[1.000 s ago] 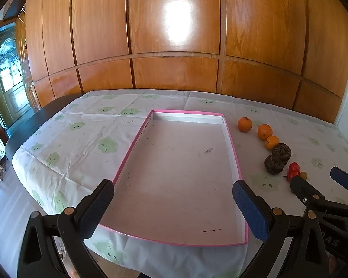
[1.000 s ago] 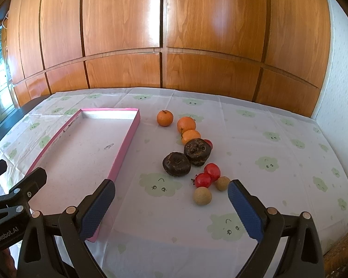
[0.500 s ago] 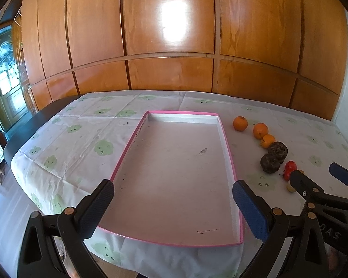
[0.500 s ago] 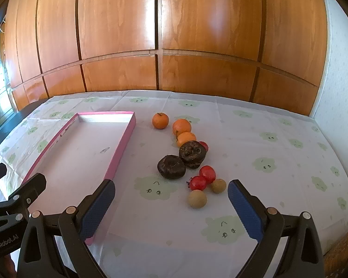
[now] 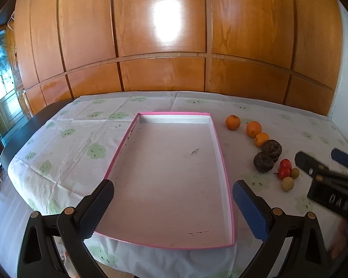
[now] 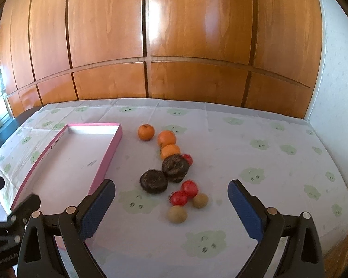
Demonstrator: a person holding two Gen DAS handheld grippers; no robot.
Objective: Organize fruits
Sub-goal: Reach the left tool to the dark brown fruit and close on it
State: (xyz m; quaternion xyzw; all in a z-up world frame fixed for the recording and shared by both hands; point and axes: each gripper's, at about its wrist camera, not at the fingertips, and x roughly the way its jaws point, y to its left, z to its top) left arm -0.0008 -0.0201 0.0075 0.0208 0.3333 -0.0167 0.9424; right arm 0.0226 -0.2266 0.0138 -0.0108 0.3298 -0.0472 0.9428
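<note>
Hovering with fingers spread and empty, the left gripper (image 5: 172,206) faces the pink tray (image 5: 220,148) while the right gripper (image 6: 171,209) faces the fruits (image 6: 171,164) — grouped on the tabletop (image 6: 255,143) just beside the tray.

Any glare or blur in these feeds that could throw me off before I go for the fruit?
Left wrist: strong glare on the wood panels, right claw motion-blurred, tray sharp. Right wrist: softer overall, dark fruits slightly smeared, left claw blurred; fisheye bends the panel lines.
</note>
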